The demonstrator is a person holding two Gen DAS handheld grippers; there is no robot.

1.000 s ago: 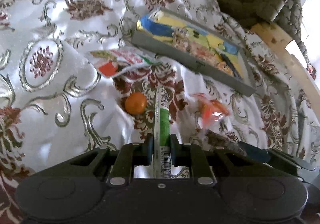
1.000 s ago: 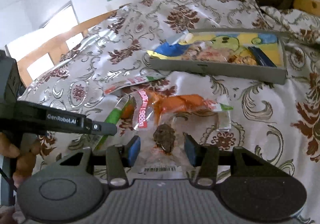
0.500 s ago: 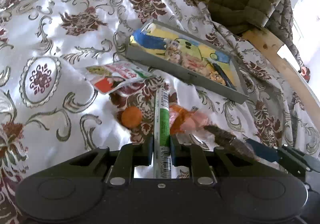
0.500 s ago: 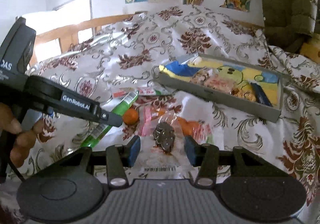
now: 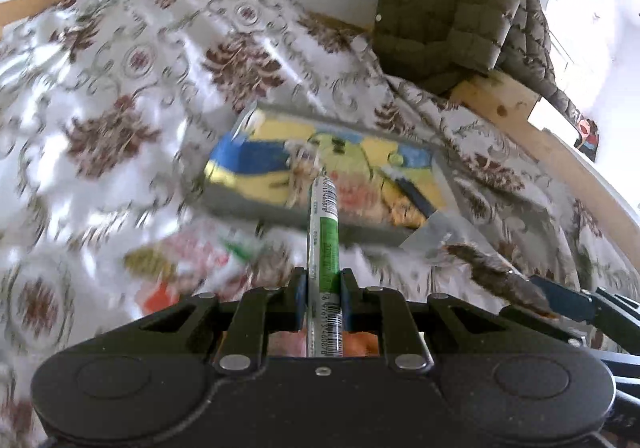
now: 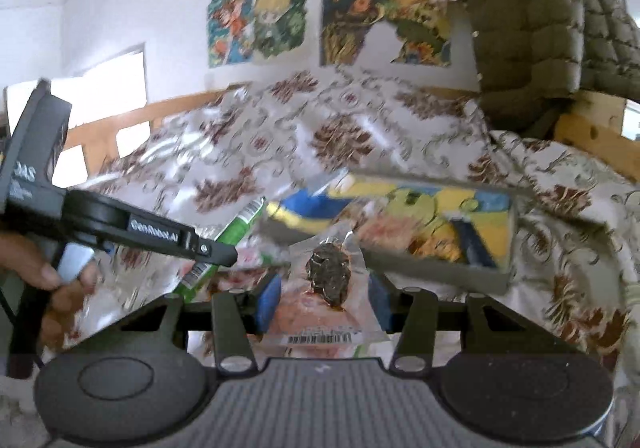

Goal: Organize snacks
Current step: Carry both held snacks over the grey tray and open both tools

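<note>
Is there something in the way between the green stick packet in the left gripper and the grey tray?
Nothing visible blocks it. The green stick packet, clamped in the left gripper, points straight at the grey tray; only patterned cloth lies below the path.

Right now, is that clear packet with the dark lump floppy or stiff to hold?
Probably floppy: the clear packet is thin crinkled film, held between the right gripper pads. Its sealed top stands up unsupported, so it likely weighs little. The dark lump looks firm and may swing it.
</note>
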